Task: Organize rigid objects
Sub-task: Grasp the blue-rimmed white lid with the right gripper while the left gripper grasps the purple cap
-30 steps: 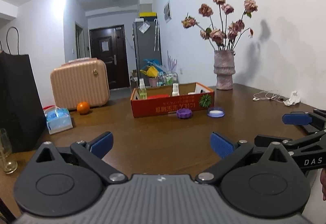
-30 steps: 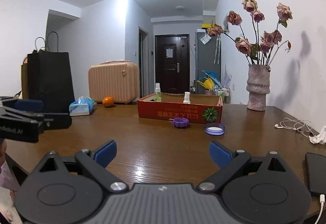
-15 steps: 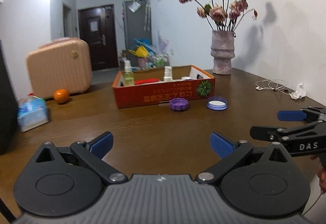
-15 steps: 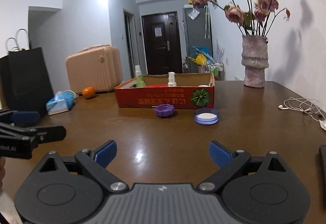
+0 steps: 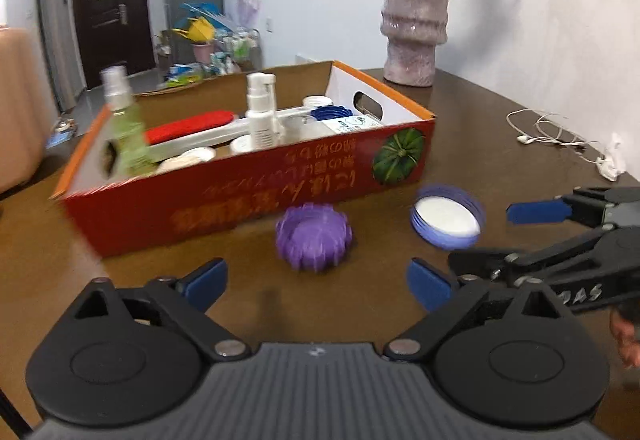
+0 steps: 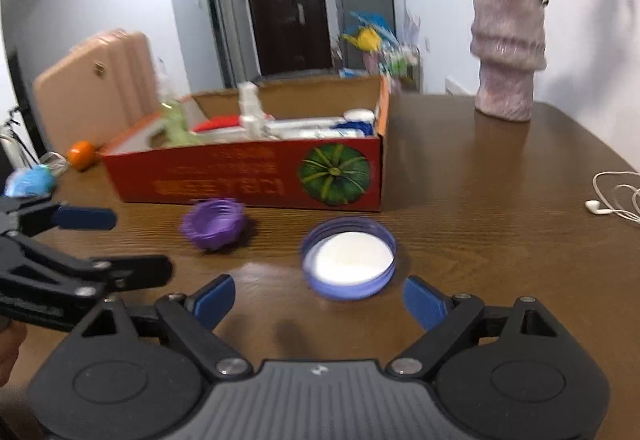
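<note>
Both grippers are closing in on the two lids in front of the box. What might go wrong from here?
The left gripper and right gripper work side by side and may collide. Both jaws have just been closing with nothing between them; the shallow purple lid or blue lid might skid against the red box.

Black grippers (image 5: 316, 286), blue-padded jaws
</note>
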A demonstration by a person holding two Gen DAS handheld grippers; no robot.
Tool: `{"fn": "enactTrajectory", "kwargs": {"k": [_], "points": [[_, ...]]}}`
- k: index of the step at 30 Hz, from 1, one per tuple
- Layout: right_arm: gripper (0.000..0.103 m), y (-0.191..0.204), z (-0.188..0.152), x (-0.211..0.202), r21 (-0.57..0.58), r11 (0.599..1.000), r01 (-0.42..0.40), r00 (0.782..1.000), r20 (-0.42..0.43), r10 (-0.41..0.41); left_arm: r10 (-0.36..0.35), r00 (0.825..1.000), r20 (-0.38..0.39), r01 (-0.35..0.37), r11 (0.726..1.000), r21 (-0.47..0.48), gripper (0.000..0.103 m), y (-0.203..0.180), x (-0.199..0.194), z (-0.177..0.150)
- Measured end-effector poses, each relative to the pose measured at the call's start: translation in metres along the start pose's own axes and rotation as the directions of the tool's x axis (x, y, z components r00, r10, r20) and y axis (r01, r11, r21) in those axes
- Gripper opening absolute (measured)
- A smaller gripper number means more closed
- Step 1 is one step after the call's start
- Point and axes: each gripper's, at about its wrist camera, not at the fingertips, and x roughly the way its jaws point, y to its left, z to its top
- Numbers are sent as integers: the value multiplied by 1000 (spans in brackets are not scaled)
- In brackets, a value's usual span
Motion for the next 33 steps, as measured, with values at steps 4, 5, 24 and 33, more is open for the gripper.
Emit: {"fn": "enactTrajectory", "kwargs": {"k": [4,5,24,33], "points": [[73,-10,13,35,19,999,38,999,-25,-38,-8,1000,-29,8,1000,1,77,5,40,18],[69,-12,13,37,20,999,32,999,-21,-32,-12,1000,-27,13,1000,15,67,5,46,19],[66,27,-11,-31,-35,995,-97,988,114,100,24,994,106,-17,997,-69,54,5,-92,-43],[66,99,-80,-120,-144,960,-239,966,68,250,105,984,145,-68,969,-237,54,-2,-206,-117]]}}
